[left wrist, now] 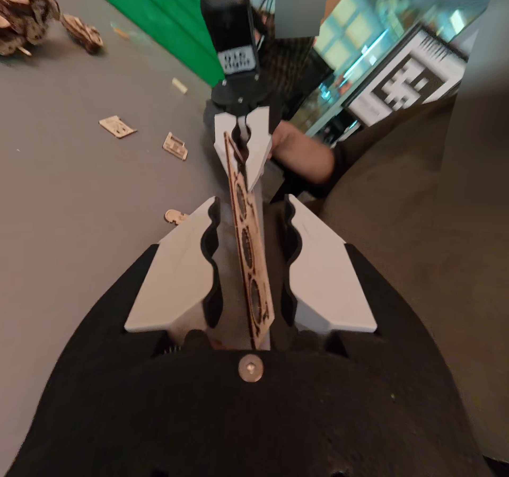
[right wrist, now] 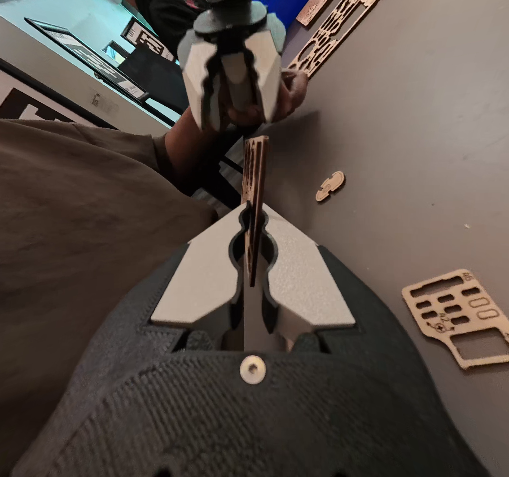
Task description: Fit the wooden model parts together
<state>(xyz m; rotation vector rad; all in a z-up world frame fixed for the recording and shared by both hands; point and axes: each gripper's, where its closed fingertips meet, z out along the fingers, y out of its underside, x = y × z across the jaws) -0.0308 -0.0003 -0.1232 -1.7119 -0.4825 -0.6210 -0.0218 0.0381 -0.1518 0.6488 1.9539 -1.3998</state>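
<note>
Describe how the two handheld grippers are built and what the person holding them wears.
Both the left gripper and right gripper have pale grey wedge-shaped fingers with wavy black inner pads, on a black ribbed body with one silver screw. Each black handle bears a small label. The person wears a brown short sleeve.

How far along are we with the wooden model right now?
Done: a partly built wooden model stands at the far side of the table.
In hand: the right gripper is shut on a thin wooden strip; the left gripper is open around the strip's other end, not gripping.
Left: loose pieces lie unfitted, including a slotted panel, a small rounded piece and two flat pieces.
</note>
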